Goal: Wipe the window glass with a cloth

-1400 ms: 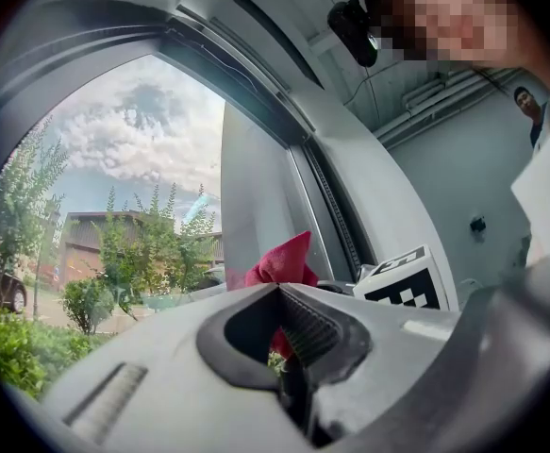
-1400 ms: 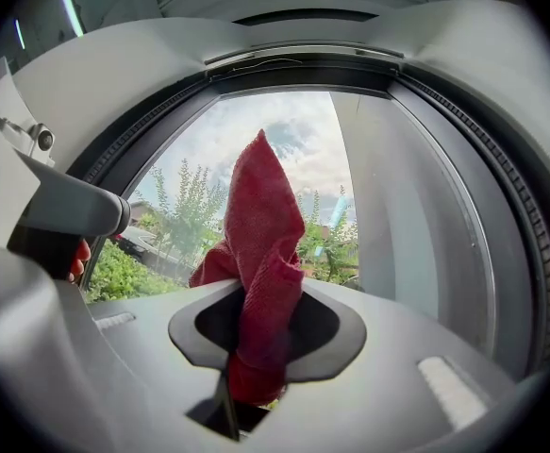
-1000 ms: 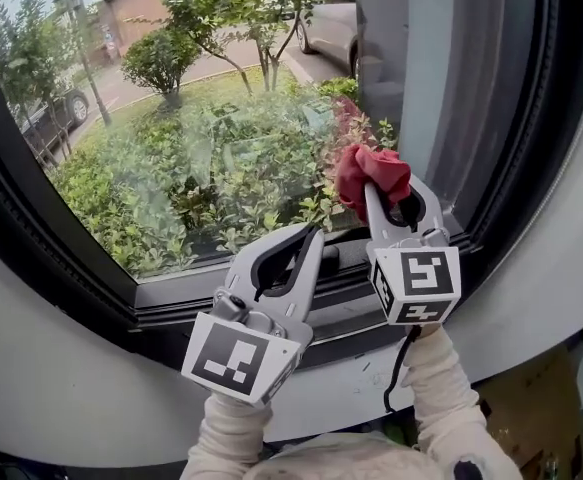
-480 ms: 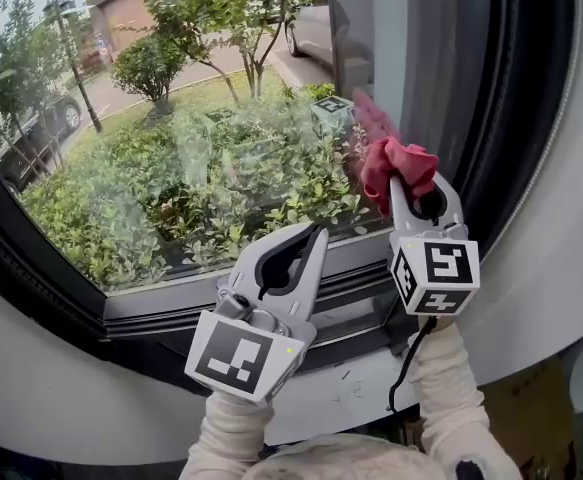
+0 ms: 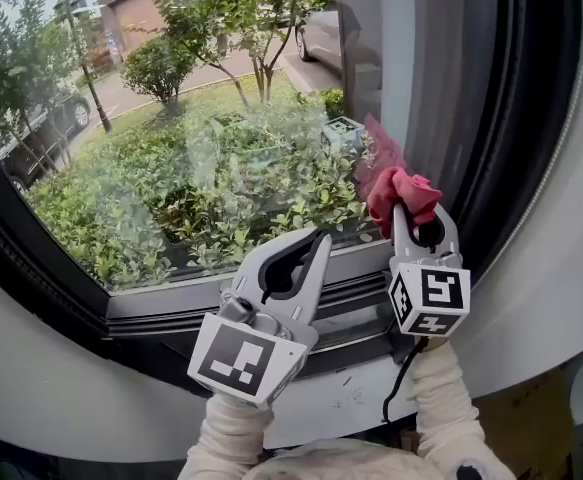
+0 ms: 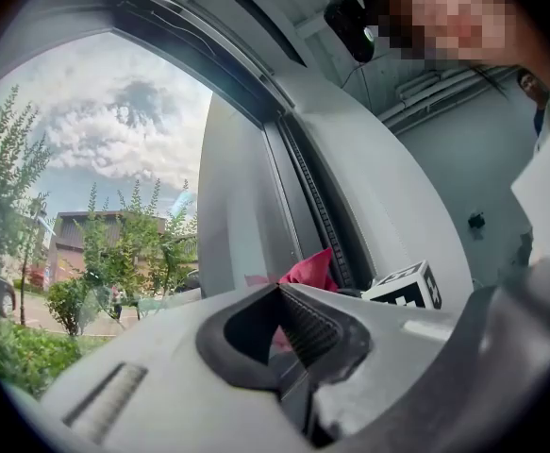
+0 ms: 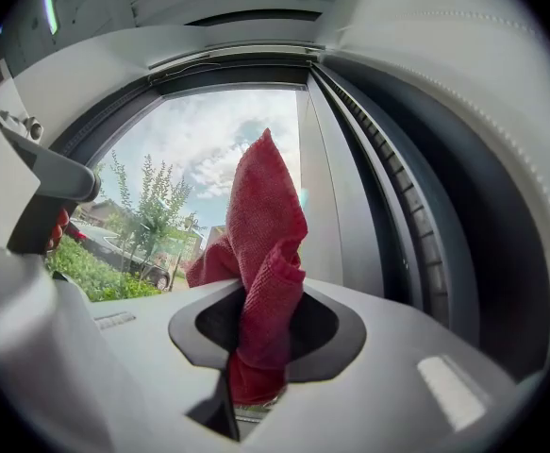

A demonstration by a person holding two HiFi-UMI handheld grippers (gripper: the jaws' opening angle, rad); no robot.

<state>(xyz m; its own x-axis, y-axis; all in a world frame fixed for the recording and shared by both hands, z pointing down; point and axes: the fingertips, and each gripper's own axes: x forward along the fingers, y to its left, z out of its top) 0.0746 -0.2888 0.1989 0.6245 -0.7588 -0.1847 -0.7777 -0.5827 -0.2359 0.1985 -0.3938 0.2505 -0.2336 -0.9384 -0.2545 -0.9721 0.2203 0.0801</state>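
Observation:
The window glass [image 5: 191, 168] shows bushes and a street outside. A red cloth [image 5: 400, 192] is bunched against the glass near its lower right corner, and my right gripper [image 5: 405, 211] is shut on it. In the right gripper view the cloth [image 7: 266, 225] sticks up from between the jaws of my right gripper [image 7: 257, 291], with the glass [image 7: 190, 159] just beyond. My left gripper [image 5: 314, 244] is shut and holds nothing, pointing at the lower frame to the left of the cloth. The left gripper view shows my left gripper [image 6: 279, 293] with the cloth [image 6: 308, 270] beyond it.
A dark window frame [image 5: 221, 306] runs under the glass, and a thick dark jamb [image 5: 531, 118] stands close on the right. Below is a white curved sill [image 5: 71, 398]. A person's pale sleeves [image 5: 441, 408] hold the grippers.
My right gripper has carried the cloth rightward across the glass toward the right jamb, then slightly down. The left gripper has hardly moved.

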